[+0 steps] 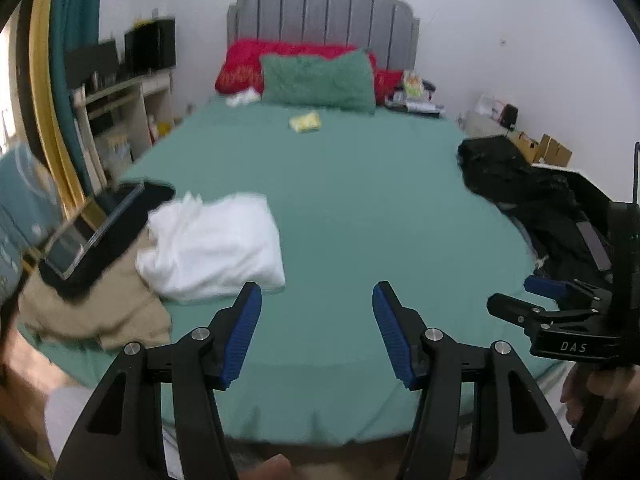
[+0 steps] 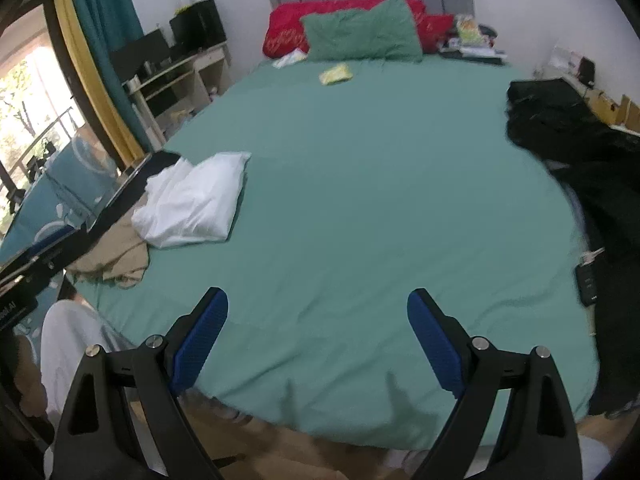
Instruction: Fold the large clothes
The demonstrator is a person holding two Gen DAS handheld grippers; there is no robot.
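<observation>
- Left wrist view: left hand-held gripper [image 1: 317,302] gapes empty over the bed [image 1: 360,200]; white folded garment [image 1: 216,246] and beige garment [image 1: 96,312] lie at its left edge
- Right wrist view: right hand-held gripper [image 2: 318,308] also spread, empty; black clothes [image 2: 568,140] heaped along the right edge look next, needing a reach and pinch

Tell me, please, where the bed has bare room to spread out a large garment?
The middle of the green sheet is bare, bordered by the white garment on the left, the black clothes on the right and the small yellow item near the pillows. The left edge is crowded: white garment, beige garment. Both claws are open.
</observation>
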